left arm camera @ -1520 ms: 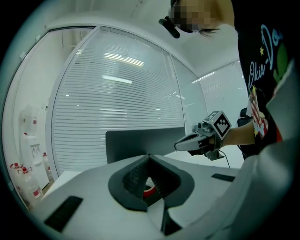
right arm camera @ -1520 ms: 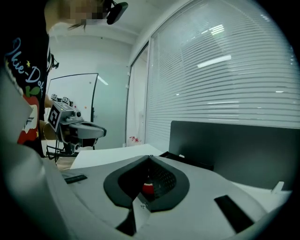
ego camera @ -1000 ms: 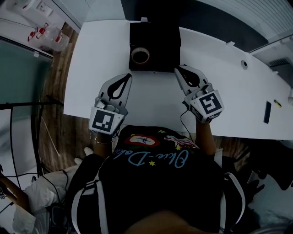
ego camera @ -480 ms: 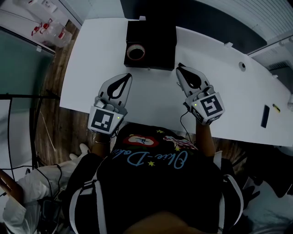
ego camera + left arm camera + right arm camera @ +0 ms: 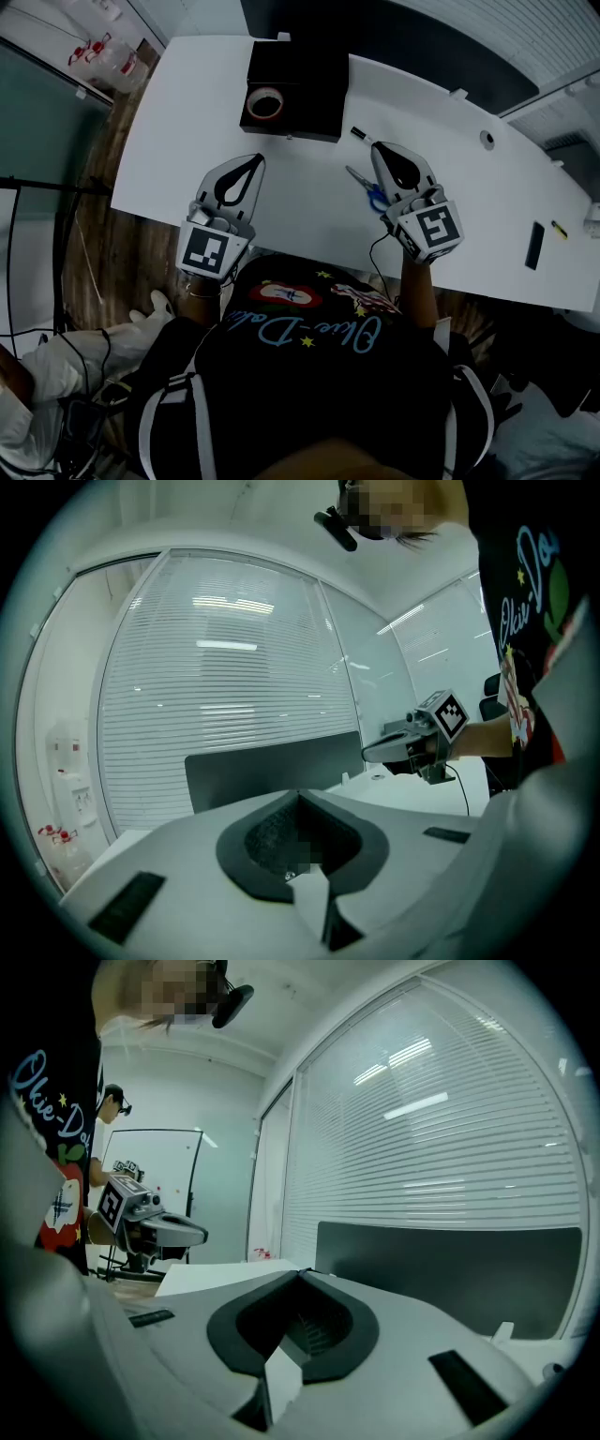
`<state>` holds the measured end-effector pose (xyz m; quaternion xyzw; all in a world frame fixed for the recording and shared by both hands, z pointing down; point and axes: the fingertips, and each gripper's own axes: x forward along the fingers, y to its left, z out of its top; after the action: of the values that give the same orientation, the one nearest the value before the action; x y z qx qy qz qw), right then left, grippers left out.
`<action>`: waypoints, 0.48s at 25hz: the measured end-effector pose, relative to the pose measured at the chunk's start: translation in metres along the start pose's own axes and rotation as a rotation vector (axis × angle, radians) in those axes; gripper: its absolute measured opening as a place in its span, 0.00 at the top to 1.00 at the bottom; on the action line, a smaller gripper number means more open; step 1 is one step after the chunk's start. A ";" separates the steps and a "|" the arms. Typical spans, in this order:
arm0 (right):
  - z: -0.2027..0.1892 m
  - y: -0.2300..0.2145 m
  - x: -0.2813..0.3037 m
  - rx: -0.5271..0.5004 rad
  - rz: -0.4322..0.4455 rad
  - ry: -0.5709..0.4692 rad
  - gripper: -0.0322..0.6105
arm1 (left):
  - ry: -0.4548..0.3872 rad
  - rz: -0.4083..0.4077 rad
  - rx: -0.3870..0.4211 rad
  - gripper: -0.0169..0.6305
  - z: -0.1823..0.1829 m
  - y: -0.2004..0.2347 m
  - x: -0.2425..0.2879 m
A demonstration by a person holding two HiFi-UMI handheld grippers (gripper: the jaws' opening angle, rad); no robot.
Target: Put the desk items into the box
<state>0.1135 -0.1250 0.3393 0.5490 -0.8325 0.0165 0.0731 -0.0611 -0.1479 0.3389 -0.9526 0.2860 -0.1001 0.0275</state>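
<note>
A black open box [image 5: 309, 73] stands at the far middle of the white desk [image 5: 187, 122], with a roll of tape [image 5: 265, 101] inside it. Blue-handled scissors [image 5: 368, 190] lie on the desk just left of my right gripper [image 5: 378, 146], and a black marker [image 5: 359, 135] lies near its tip. My left gripper [image 5: 257, 158] hovers short of the box's near edge. Both grippers are shut with nothing between their jaws. The left gripper view shows its closed tips [image 5: 300, 794] and the right gripper [image 5: 412, 747] beyond; the right gripper view shows its closed tips [image 5: 302, 1271].
A dark flat object [image 5: 534, 246] and a small yellow item [image 5: 559, 228] lie near the desk's right end. A dark monitor back [image 5: 450, 1265] stands behind the desk before window blinds. Wooden floor and white containers [image 5: 112, 58] are to the left.
Both grippers have drawn away from the box, the right one sideways to the right. The scissors and marker, hidden before, now show beside the right gripper. Both stay shut.
</note>
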 end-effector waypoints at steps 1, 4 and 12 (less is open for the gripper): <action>0.001 -0.001 0.000 -0.005 -0.004 -0.003 0.96 | -0.002 0.001 0.002 0.98 0.000 0.001 0.000; -0.004 -0.010 -0.012 -0.008 -0.022 0.018 0.96 | -0.005 0.003 0.012 0.98 0.002 -0.006 0.000; -0.016 -0.035 -0.068 -0.017 -0.039 0.009 0.96 | -0.003 0.004 0.032 0.98 0.008 -0.061 0.009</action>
<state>0.1736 -0.0752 0.3434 0.5643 -0.8214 0.0106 0.0820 -0.0194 -0.1021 0.3391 -0.9515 0.2864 -0.1032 0.0436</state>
